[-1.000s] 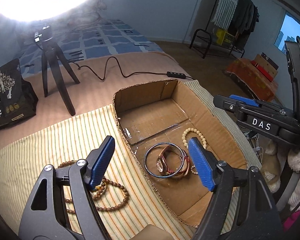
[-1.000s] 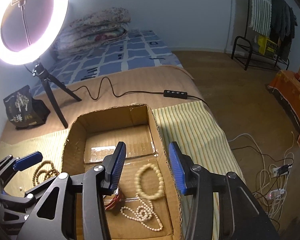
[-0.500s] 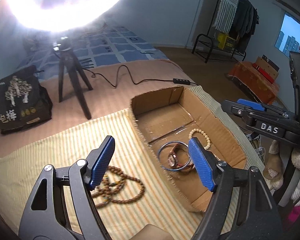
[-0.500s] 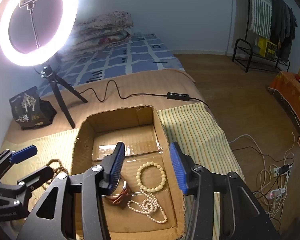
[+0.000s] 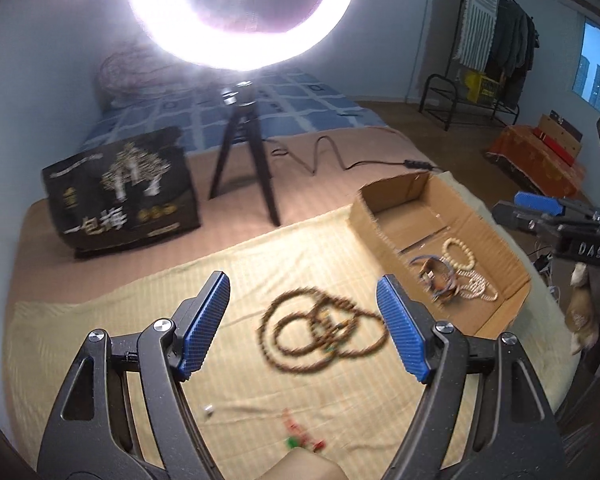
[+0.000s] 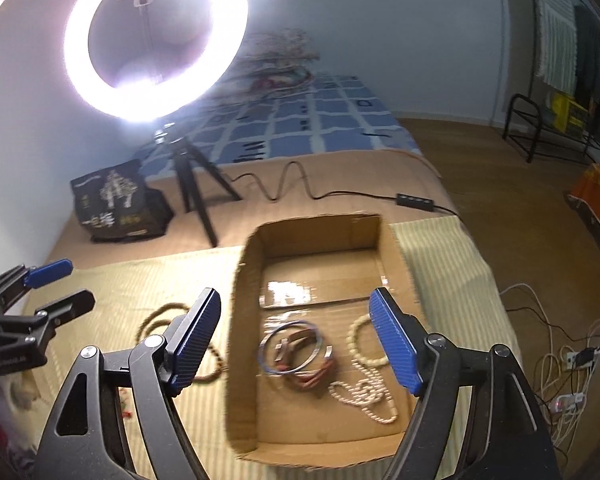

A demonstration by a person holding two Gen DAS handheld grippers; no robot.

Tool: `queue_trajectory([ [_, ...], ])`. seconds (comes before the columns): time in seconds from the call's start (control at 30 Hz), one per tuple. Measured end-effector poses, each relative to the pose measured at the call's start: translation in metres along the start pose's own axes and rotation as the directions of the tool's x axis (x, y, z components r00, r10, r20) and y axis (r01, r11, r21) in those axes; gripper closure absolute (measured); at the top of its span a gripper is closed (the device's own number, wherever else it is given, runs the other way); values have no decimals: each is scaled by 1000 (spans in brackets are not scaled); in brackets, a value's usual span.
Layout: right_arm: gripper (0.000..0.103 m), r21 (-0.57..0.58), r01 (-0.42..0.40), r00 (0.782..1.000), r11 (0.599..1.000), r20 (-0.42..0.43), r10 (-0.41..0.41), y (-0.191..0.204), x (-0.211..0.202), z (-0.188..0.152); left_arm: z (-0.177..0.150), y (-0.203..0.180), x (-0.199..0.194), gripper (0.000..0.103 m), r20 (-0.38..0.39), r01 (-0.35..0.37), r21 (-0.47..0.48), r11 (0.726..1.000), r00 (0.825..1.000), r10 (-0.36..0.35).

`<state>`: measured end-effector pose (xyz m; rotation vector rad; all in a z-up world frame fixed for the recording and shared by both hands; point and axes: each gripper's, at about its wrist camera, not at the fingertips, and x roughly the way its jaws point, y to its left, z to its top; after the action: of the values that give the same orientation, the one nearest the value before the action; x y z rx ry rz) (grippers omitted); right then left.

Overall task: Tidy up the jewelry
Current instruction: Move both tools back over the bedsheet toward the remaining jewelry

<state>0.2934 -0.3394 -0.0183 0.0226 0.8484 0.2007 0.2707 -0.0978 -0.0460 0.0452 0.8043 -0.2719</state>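
A brown wooden bead necklace (image 5: pixel 324 332) lies coiled on the striped mat, between my open left gripper's (image 5: pixel 304 324) blue pads and a little beyond them. It also shows in the right wrist view (image 6: pixel 160 320). An open cardboard box (image 6: pixel 240 320) holds a metal bangle (image 6: pixel 292 344), a reddish strap, a cream bead bracelet (image 6: pixel 360 336) and a pearl string (image 6: pixel 364 396). My right gripper (image 6: pixel 296 340) is open and empty above the box. The box also shows right of the necklace in the left wrist view (image 5: pixel 380 236).
A ring light on a black tripod (image 5: pixel 244 152) and a black bag (image 5: pixel 120 192) stand behind the mat. Small red and green bits (image 5: pixel 300 436) lie on the mat near me. A cable (image 6: pixel 340 196) runs behind the box. The bed's edge is right of the box.
My left gripper has swung left, from over the box to over the wooden bead necklace. My right gripper has opened wider and stays over the box.
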Motion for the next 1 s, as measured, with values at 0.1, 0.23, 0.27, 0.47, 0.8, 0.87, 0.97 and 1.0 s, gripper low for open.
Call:
queue_trajectory([
  [0.1, 26, 0, -36, 999, 999, -5, 36, 13, 0, -1, -13, 15, -8, 25, -12, -13, -2, 1000, 1000, 13],
  [0.23, 26, -13, -69, 998, 998, -14, 69, 31, 3, -3, -32, 34, -17, 25, -40, -3, -29, 1000, 999, 2],
  [0.27, 26, -14, -80, 997, 997, -19, 80, 36, 4, -4, -37, 37, -18, 25, -47, -1, -33, 999, 999, 0],
  [0.47, 26, 5, -139, 989, 990, -42, 139, 56, 13, -7, -66, 44, -20, 25, -104, 29, -42, 999, 994, -33],
  [0.8, 26, -10, -195, 976, 981, -99, 193, 87, 37, -11, -116, 19, -2, 41, -243, 110, -50, 993, 963, -119],
  [0.87, 26, -8, -203, 973, 979, -116, 201, 92, 44, -11, -124, 17, 3, 43, -265, 116, -62, 991, 956, -128],
  [0.97, 26, 0, -220, 964, 975, -150, 218, 101, 58, -14, -135, 19, 12, 48, -290, 118, -106, 987, 946, -144],
  [1.0, 26, 0, -224, 962, 975, -159, 221, 103, 61, -14, -137, 20, 14, 49, -293, 117, -119, 986, 945, -148],
])
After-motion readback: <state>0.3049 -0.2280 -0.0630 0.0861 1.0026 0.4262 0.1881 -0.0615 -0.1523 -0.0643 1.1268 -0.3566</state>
